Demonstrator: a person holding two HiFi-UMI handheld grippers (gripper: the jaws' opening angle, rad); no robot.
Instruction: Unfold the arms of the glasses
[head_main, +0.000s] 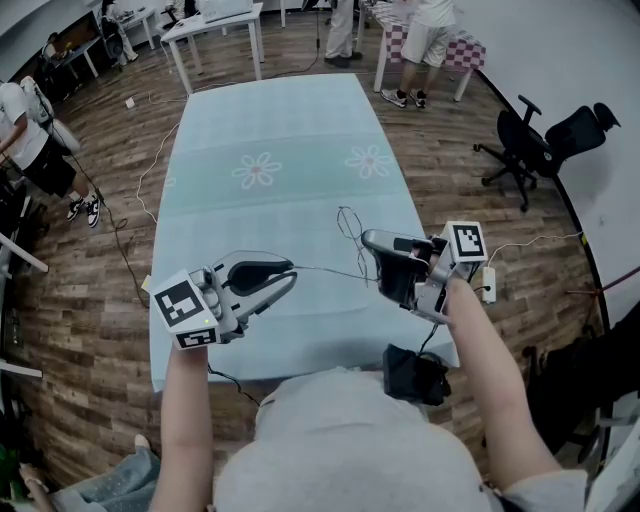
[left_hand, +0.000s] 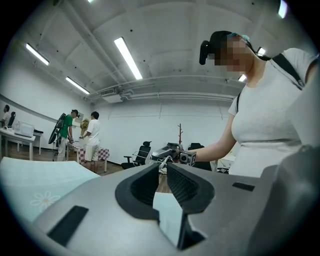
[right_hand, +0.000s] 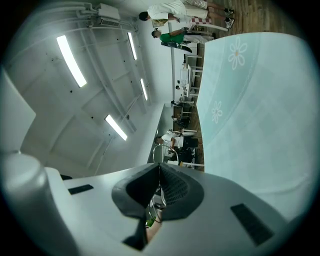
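The right gripper (head_main: 374, 255) has its jaws pressed together on the thin wire-framed glasses (head_main: 350, 233). In the right gripper view the wire of the frame runs through the narrow slit between the ribbed pads, with one rim loop standing just past their tips. In the head view that loop rises on the far side of the right gripper's tips, above the pale blue tablecloth (head_main: 285, 140) with its daisy print.

From the right gripper, one slim arm of the glasses (head_main: 330, 271) stretches straight across to the left gripper (head_main: 291, 272). The left gripper's jaws are drawn in to a narrow slit and pinch the free end of this arm at their very tips.

The two grippers face each other tip to tip, near but apart, both held above the near end of the cloth with only the wire arm bridging the gap between them.
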